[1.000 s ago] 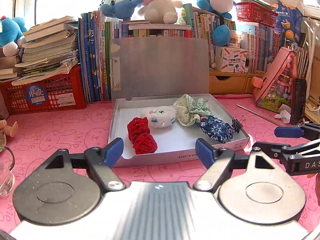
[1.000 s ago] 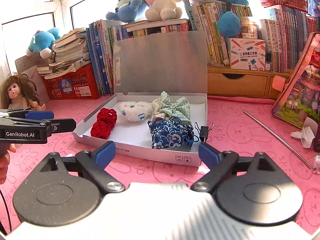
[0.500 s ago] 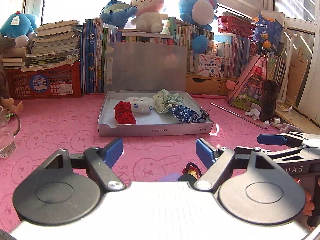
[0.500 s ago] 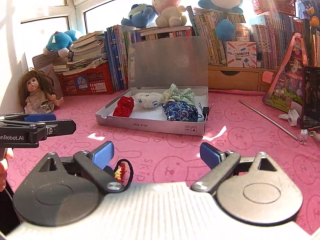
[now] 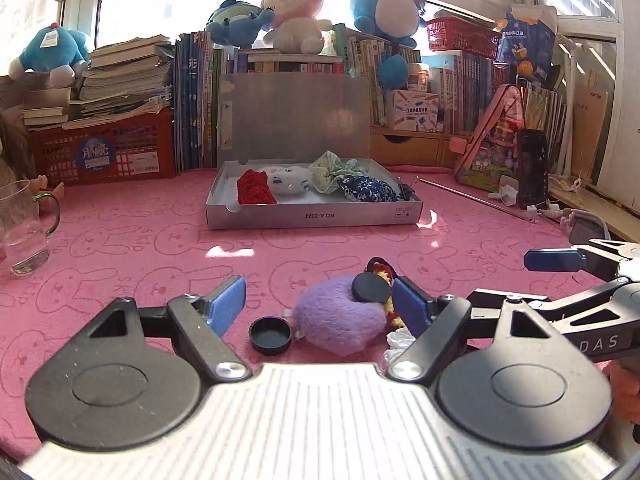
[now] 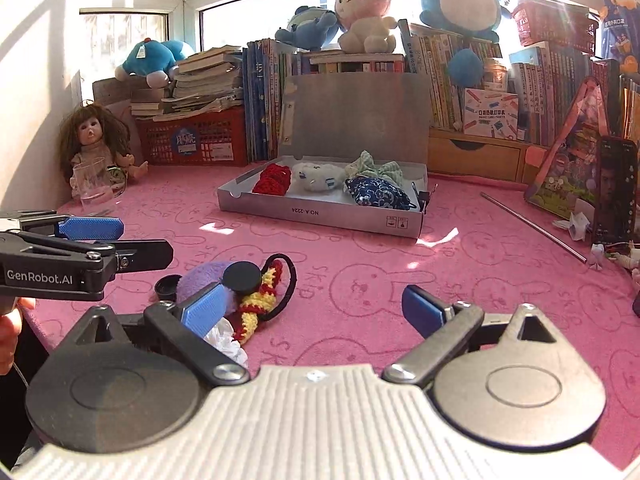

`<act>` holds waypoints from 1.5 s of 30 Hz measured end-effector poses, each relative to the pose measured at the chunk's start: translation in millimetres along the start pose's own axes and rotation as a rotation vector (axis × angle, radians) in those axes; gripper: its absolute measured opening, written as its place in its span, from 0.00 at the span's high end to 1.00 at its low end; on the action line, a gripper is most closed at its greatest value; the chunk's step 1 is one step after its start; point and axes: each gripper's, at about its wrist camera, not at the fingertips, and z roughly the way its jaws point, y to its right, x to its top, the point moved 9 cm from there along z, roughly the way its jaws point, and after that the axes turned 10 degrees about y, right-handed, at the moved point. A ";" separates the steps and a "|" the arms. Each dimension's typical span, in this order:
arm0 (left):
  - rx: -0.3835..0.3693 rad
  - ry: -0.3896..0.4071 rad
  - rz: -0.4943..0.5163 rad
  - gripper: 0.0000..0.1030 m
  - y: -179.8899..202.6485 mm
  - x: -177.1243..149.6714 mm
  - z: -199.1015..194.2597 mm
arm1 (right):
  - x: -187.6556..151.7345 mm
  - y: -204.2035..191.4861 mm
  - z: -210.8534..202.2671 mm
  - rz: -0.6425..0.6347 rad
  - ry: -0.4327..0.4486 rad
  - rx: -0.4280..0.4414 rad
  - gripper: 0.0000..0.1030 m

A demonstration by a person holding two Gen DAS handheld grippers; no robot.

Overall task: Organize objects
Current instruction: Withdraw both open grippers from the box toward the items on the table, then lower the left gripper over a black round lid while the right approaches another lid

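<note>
Left wrist view: my left gripper (image 5: 318, 306) jaws stand wide and empty around the purple plush (image 5: 336, 324) on the surface, right gripper (image 6: 316, 306) likewise empty; closing risks snagging the loose black cap (image 5: 270, 335).

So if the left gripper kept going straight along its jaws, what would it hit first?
Most likely the purple plush, which lies between the open jaws of the left gripper, toward the right-hand one, with a black disc on top. Depth is unclear; the small black cap beside it is about as close.
</note>
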 end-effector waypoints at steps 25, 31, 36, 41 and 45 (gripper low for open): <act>0.067 -0.012 0.029 0.19 1.2 -61.2 -15.8 | -55.5 -5.6 -20.7 0.036 -0.009 -0.071 0.04; 0.064 -0.027 0.016 0.19 2.1 -70.0 -14.8 | -59.5 -3.5 -21.0 0.076 -0.017 -0.059 0.08; 0.060 -0.024 0.018 0.26 3.4 -72.8 -15.3 | -53.5 -4.7 -23.9 0.096 0.016 -0.049 0.19; 0.049 -0.043 0.012 0.37 4.7 -77.6 -13.2 | -50.6 1.5 -20.1 0.102 0.016 -0.098 0.35; 0.053 -0.043 0.018 0.40 6.0 -79.8 -12.3 | -55.4 -0.5 -14.1 0.106 -0.010 -0.091 0.40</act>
